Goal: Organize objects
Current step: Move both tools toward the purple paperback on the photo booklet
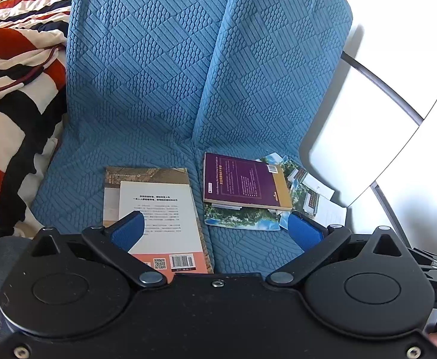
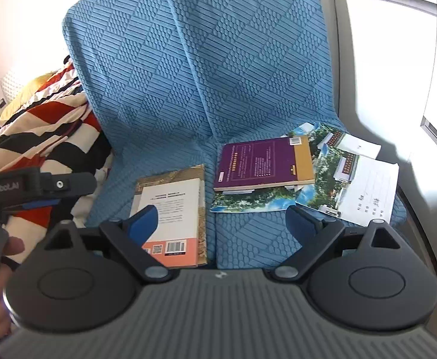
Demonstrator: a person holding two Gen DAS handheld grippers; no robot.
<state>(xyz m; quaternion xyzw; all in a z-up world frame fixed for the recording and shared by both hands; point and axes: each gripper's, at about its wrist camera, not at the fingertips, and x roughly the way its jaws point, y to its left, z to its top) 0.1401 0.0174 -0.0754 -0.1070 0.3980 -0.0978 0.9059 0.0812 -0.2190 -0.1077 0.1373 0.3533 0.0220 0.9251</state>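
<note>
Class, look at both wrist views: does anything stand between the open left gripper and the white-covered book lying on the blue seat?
Nothing visible does. The left gripper is open and empty, and the white-covered book lies flat on the blue seat cover just ahead of its fingers. The purple book lies apart, to the right.

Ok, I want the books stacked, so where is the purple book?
In both views the purple book lies right of the white-covered book, atop photo leaflets on the blue seat cover.

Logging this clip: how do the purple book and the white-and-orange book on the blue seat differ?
The purple book rests on scenic leaflets; the white-and-orange book lies straight on the blue seat cover. The purple one sits farther back and to the right; the white-and-orange one nearer. Both lie flat, back covers up, barcodes showing.
</note>
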